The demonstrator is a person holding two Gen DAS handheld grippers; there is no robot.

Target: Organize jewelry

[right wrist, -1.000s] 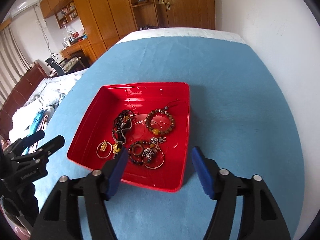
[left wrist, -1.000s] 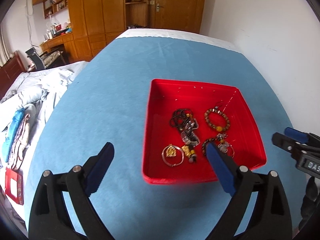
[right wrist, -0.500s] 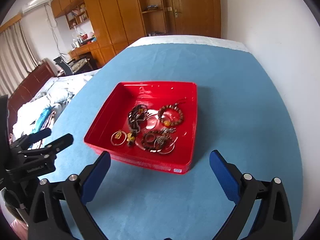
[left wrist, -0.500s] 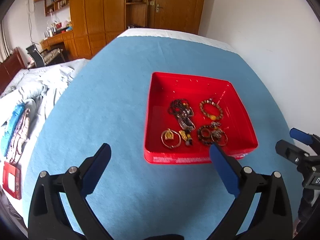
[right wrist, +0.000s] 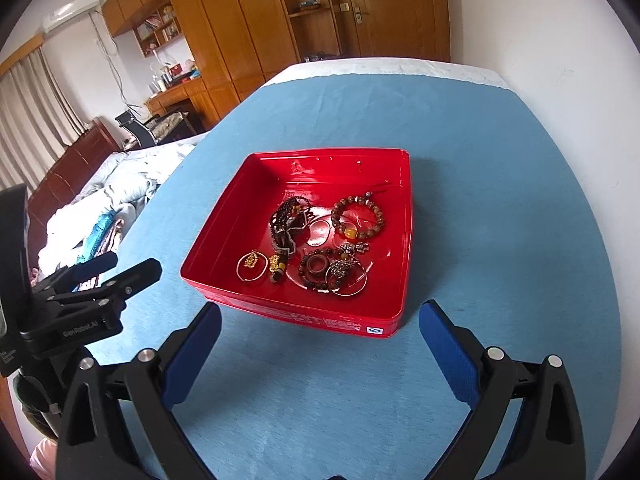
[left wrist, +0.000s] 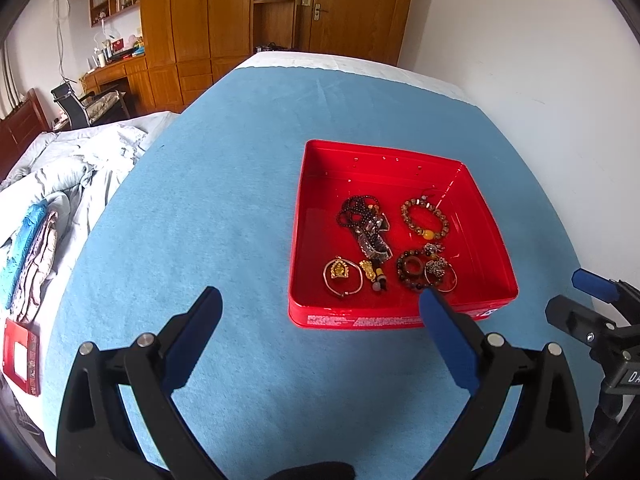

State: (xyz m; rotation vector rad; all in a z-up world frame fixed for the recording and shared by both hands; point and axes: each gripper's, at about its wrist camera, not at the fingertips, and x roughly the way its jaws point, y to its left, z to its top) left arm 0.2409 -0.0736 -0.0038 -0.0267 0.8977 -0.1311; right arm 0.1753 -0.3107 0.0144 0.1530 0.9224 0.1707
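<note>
A red tray (left wrist: 306,216) (right wrist: 224,236) sits on the blue cloth and holds several pieces of jewelry: a brown bead bracelet (left wrist: 425,222) (right wrist: 358,218), a dark bead necklace (left wrist: 362,220) (right wrist: 288,220), a thin ring with a gold pendant (left wrist: 342,277) (right wrist: 251,266), a dark bracelet with silver charms (left wrist: 426,270) (right wrist: 332,270). My left gripper (left wrist: 320,312) is open and empty, short of the tray's near wall. My right gripper (right wrist: 320,322) is open and empty, just before the tray's near wall.
The blue cloth (left wrist: 200,200) covers a table against a white wall (left wrist: 540,60) on the right. A bed with crumpled linen (left wrist: 60,184) lies to the left. Wooden cabinets (left wrist: 192,20) stand behind. The right gripper shows at the left view's edge (left wrist: 592,320).
Both grippers have pulled back and up from the tray. The right fingers, narrower over the tray's near edge a second ago, are now spread wide. The jewelry has not moved.
</note>
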